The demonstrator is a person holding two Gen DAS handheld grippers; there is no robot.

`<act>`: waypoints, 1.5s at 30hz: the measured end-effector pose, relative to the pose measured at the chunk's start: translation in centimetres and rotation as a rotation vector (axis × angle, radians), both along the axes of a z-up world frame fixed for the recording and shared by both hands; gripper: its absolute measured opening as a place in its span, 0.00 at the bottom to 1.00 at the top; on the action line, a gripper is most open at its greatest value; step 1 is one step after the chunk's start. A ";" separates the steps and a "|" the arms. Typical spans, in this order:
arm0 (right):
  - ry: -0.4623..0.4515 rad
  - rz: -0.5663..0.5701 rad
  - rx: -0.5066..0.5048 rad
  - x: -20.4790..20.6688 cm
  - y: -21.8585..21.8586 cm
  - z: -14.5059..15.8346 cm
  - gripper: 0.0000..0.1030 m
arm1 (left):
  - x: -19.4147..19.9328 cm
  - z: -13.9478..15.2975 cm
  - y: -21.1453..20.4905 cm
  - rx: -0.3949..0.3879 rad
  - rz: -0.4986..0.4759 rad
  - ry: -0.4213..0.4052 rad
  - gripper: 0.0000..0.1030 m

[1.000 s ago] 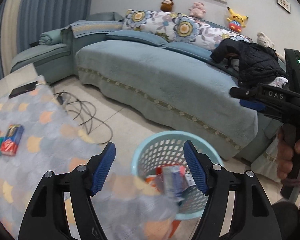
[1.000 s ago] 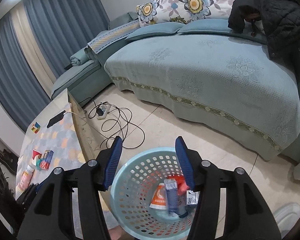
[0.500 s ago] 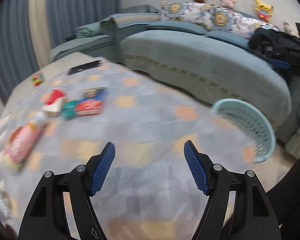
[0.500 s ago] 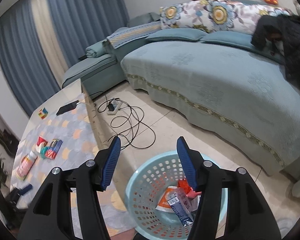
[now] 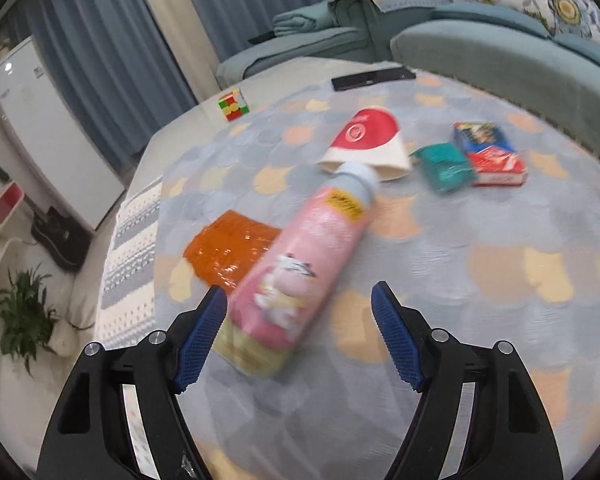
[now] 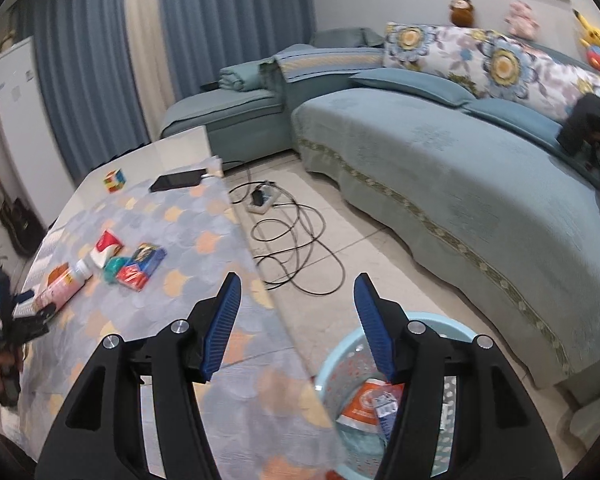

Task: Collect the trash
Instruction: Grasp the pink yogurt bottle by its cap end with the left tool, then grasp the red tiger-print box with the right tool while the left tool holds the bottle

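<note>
A pink bottle (image 5: 300, 264) lies on its side on the patterned table, its base between the fingers of my open left gripper (image 5: 299, 308). Beside it lie an orange wrapper (image 5: 230, 246), a red-and-white paper cup (image 5: 366, 140), a teal packet (image 5: 444, 164) and a red-blue carton (image 5: 490, 152). My right gripper (image 6: 296, 300) is open and empty, above the table's near corner and the light blue basket (image 6: 340, 356), which holds trash (image 6: 366, 404). The bottle (image 6: 62, 288) and the other litter show at the left of the right wrist view.
A Rubik's cube (image 5: 233, 105) and a black phone (image 5: 374, 77) lie at the table's far end. Cables and a power strip (image 6: 292, 236) lie on the floor between table and blue sofa (image 6: 460, 184). A plant (image 5: 24, 316) stands on the floor to the left.
My left gripper has swung from the basket across the table to the pink bottle, still open. My right gripper has turned left, away from above the basket.
</note>
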State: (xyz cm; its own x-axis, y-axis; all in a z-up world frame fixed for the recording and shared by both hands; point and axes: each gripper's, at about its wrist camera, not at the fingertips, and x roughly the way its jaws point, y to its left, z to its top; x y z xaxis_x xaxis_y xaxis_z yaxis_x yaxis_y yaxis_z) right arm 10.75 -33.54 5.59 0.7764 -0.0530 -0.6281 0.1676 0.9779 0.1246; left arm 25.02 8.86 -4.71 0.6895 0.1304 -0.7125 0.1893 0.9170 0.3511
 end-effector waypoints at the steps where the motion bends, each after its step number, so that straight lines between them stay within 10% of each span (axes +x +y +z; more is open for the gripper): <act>1: 0.002 0.012 -0.007 0.3 0.6 0.0 0.54 | 0.4 -0.2 0.1 0.028 -0.020 0.005 0.70; 10: 0.020 0.160 -0.065 3.3 8.7 0.2 0.54 | 2.6 -2.6 1.7 -0.003 -0.051 0.115 0.70; 13: 0.031 0.197 -0.060 4.2 11.0 0.0 0.54 | 2.7 -3.0 2.5 -0.093 -0.020 0.162 0.50; 17: 0.045 0.244 -0.071 5.9 14.6 -0.4 0.54 | 2.1 -2.8 2.3 -0.197 -0.023 0.164 0.47; 31: 0.210 0.137 0.205 15.7 18.6 -7.3 0.55 | -7.3 7.6 0.4 -0.333 -0.083 -0.115 0.46; 45: 0.239 0.086 -0.005 23.1 24.2 -13.0 0.55 | -8.3 9.1 2.4 -0.404 -0.031 -0.168 0.46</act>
State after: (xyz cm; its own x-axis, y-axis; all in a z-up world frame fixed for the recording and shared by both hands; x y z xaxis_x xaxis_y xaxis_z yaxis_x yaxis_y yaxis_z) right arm 33.81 -9.36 -7.39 0.6076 0.0034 -0.7942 0.1077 0.9904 0.0867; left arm 16.74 11.22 4.36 0.7995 -0.1583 -0.5795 0.1896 0.9818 -0.0065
